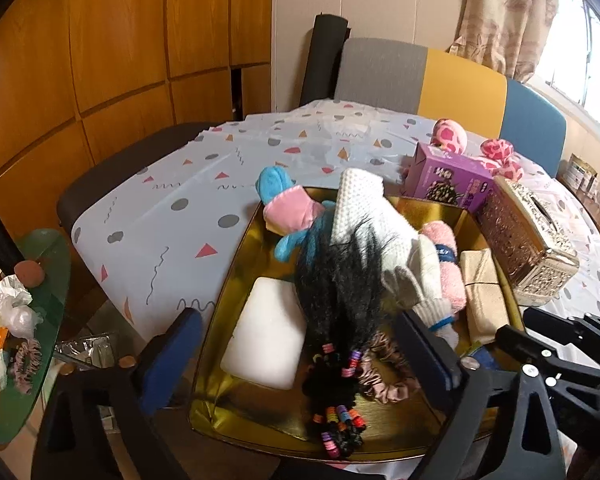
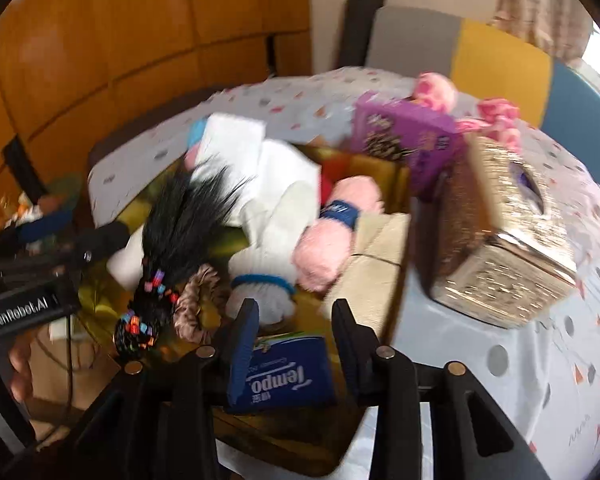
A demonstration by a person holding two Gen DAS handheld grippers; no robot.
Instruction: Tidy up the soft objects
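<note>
Daylight enters from the window (image 1: 588,52) at upper right, which is overexposed to plain white. The room is evenly bright, with soft shadows only. The gold tray (image 1: 228,264) carries warm reflections on its inner walls. The left wrist view is sharp throughout. The right wrist view is smeared by motion blur, strongest on the metallic tissue box (image 2: 504,232) and the patterned tablecloth (image 2: 540,360). Both views show fisheye bending, with dark vignetted corners and curved wooden wall panels (image 1: 100,60).
</note>
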